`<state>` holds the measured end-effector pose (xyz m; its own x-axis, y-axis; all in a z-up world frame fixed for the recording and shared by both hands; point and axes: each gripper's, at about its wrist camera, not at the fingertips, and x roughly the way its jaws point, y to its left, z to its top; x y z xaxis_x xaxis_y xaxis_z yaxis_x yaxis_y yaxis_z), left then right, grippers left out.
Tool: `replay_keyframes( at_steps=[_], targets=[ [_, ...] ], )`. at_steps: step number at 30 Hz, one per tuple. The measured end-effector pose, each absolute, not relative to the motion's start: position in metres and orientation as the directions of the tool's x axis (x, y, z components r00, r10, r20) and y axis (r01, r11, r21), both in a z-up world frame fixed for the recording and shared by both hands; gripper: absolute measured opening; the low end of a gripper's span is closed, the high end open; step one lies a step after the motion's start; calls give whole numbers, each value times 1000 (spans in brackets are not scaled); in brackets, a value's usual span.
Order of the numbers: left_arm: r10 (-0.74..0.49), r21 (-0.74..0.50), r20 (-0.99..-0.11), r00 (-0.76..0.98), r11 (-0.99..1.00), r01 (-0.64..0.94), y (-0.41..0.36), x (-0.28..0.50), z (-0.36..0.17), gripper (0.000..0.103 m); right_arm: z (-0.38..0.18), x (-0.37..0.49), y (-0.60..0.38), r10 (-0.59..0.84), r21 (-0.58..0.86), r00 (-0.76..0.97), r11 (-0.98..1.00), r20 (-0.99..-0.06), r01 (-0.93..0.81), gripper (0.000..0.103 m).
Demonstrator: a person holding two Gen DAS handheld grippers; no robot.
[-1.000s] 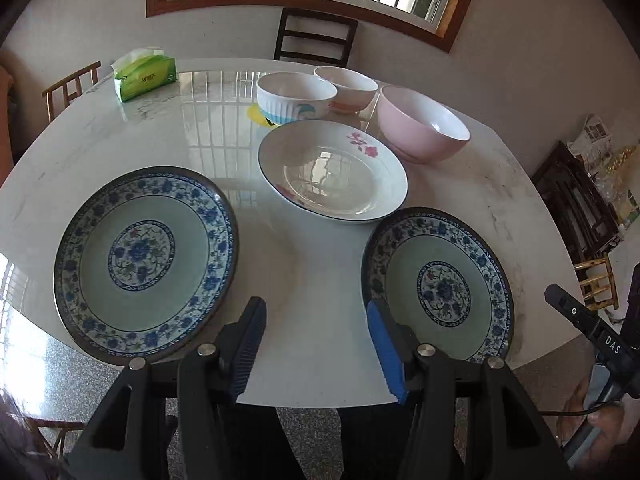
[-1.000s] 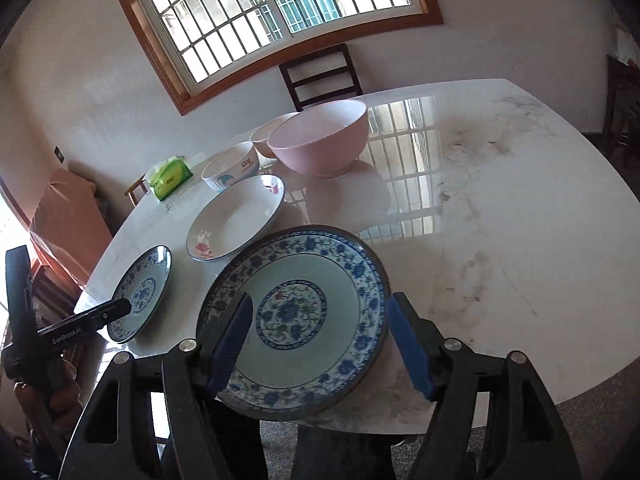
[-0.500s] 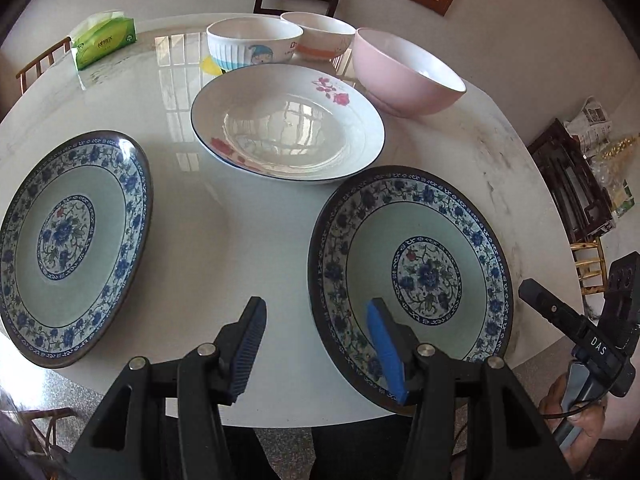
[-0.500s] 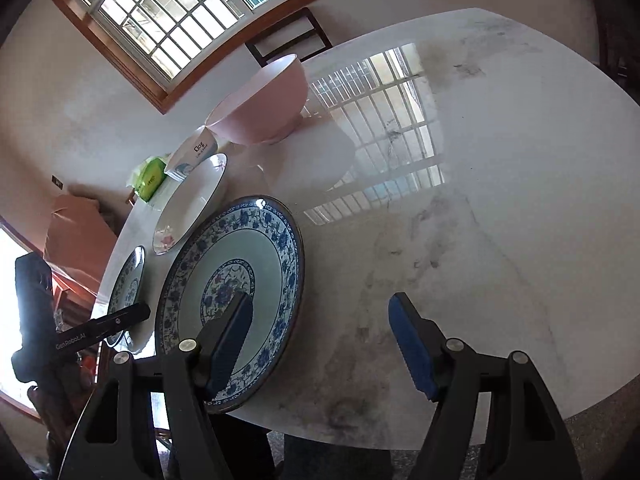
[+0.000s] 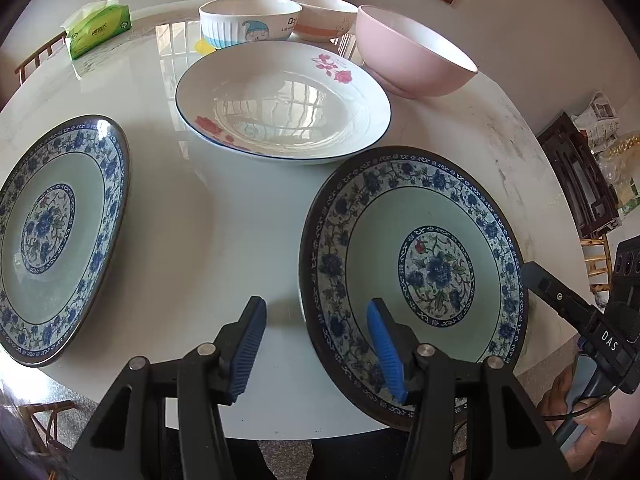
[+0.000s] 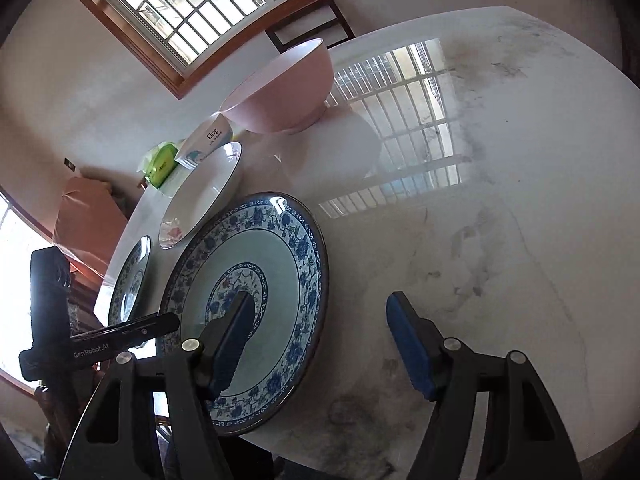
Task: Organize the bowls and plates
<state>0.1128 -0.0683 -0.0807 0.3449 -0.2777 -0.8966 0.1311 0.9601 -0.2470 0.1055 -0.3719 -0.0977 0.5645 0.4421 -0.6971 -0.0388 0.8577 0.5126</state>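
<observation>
Both grippers sank; orange-banded bowl shows only left-side.

Bare table rt of plate

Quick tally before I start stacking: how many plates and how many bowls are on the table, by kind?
Blue-patterned plates: 2
White flowered plate: 1
Pink bowl: 1
White cartoon bowls: 2
Total: 6 dishes
</observation>
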Motion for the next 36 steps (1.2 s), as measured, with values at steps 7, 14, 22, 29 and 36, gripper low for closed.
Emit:
replay_keyframes(
  at_steps=[7,14,22,29,36],
  targets=[
    [-267,-238,-896,354,963,123,-75,110,-80,29,-102,114,-364,498,541,524,837,-690,-83,34],
    [-276,-253,-891,361,961,112,-75,106,-78,26,-107,111,-363,464,508,539,858,-703,-76,16],
    [-285,-254,-879,383,958,131,-75,93,-71,25,-109,97,-369,472,541,548,840,-691,-41,15],
    [-283,-257,-870,403,959,118,-64,88,-67,25,-105,84,-362,497,571,547,820,-674,-42,15],
    [-278,-263,-867,413,960,95,-50,80,-64,25,-104,77,-351,508,575,538,817,-672,-54,15]
  ],
)
